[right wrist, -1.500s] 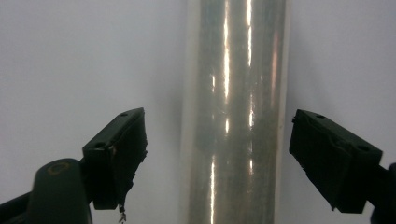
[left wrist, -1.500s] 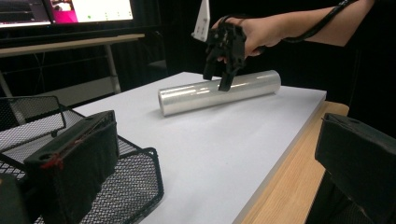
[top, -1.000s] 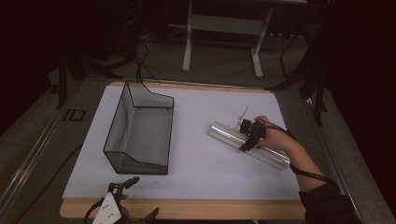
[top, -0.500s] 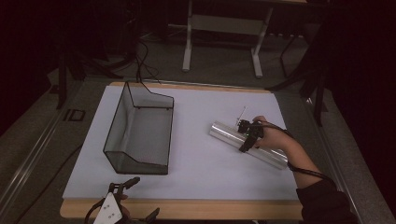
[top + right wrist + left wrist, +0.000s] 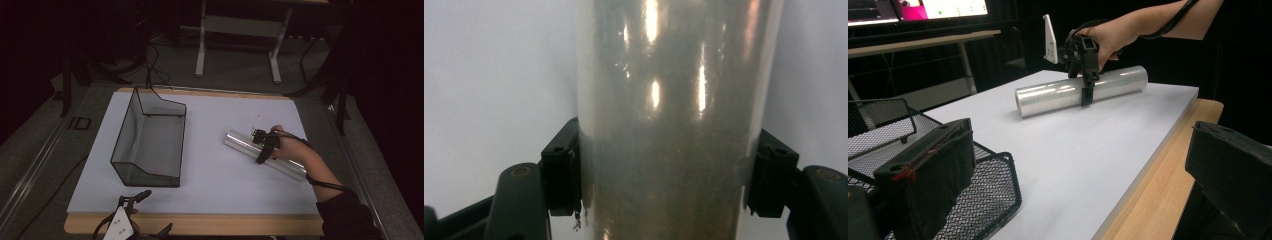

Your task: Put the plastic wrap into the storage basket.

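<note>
The right gripper (image 5: 262,149) stayed where it had been a second earlier, its fingers (image 5: 561,172) clamped on the shiny roll (image 5: 240,142) lying right of the wire basket (image 5: 131,120) on the counter (image 5: 210,190), so lifting looked next.

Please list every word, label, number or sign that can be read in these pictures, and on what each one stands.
None can be read.
Screens behind the table: coloured panels, text too blurred.
Floor mark left of the table: a sign-like shape, not legible.
Roll, basket: no label visible.
</note>
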